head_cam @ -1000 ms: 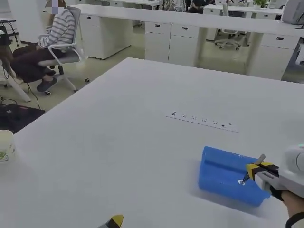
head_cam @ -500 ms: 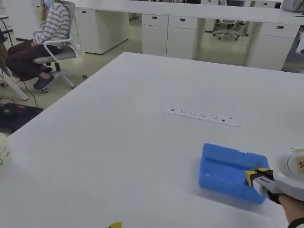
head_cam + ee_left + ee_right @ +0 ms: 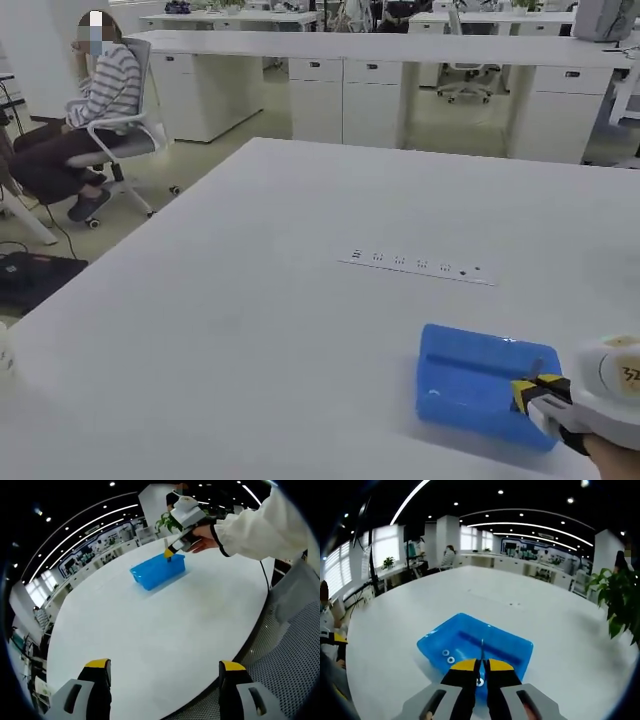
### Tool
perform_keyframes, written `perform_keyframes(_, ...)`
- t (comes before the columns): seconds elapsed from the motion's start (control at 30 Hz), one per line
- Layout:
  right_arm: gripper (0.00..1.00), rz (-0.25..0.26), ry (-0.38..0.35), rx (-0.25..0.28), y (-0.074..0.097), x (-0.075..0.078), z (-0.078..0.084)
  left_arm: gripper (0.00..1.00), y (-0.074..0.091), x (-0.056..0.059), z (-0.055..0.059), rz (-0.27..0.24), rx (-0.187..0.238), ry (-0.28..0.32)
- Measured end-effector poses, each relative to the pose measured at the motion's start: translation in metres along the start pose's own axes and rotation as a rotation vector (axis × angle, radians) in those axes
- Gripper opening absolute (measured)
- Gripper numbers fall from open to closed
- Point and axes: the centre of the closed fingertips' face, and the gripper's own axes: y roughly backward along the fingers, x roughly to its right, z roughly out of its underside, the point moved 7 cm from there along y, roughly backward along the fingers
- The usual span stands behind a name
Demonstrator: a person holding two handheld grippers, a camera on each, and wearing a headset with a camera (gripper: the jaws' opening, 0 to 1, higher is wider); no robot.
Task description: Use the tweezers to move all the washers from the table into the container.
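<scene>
Jaws of the right gripper [image 3: 481, 664] are pressed together on the tweezers [image 3: 482, 651], whose thin tip points down over the open blue container [image 3: 510, 647]. Two washers [image 3: 445, 652] lie side by side on the container's floor, left of the tip. The container stands on the white tabletop [image 3: 250, 300]. Jaws of the left gripper [image 3: 165, 666] are spread wide with nothing between them, over the tabletop's edge, well apart from the container.

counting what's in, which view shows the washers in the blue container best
The right gripper view: it looks down into the blue container, where two washers lie. In the head and left gripper views the container is too small to make out washers.
</scene>
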Motion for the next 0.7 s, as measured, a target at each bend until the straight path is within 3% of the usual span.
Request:
perform_keyframes(0.2, 0.03, 0.01, 0.051, 0.082, 0.021, 0.0, -0.018, 0.9, 0.0, -0.002, 0.0, -0.014, 0.002, 0.004)
perform_keyframes(0.4, 0.03, 0.009, 0.059, 0.122, 0.044, -0.002, -0.025, 0.91, 0.0, -0.001, -0.001, -0.013, 0.007, -0.007)
perform_keyframes(0.5, 0.03, -0.027, 0.063, 0.128, 0.056, -0.007, -0.027, 0.91, 0.001, -0.002, -0.001, -0.021, 0.014, -0.004)
perform_keyframes(0.6, 0.02, -0.093, 0.018, 0.155, 0.07, -0.014, -0.032, 0.91, 0.002, -0.003, -0.002, -0.029, 0.021, -0.002)
perform_keyframes(0.7, 0.02, -0.124, 0.078, 0.138, 0.08, -0.017, -0.034, 0.91, 0.002, -0.003, -0.002, -0.032, 0.025, -0.006)
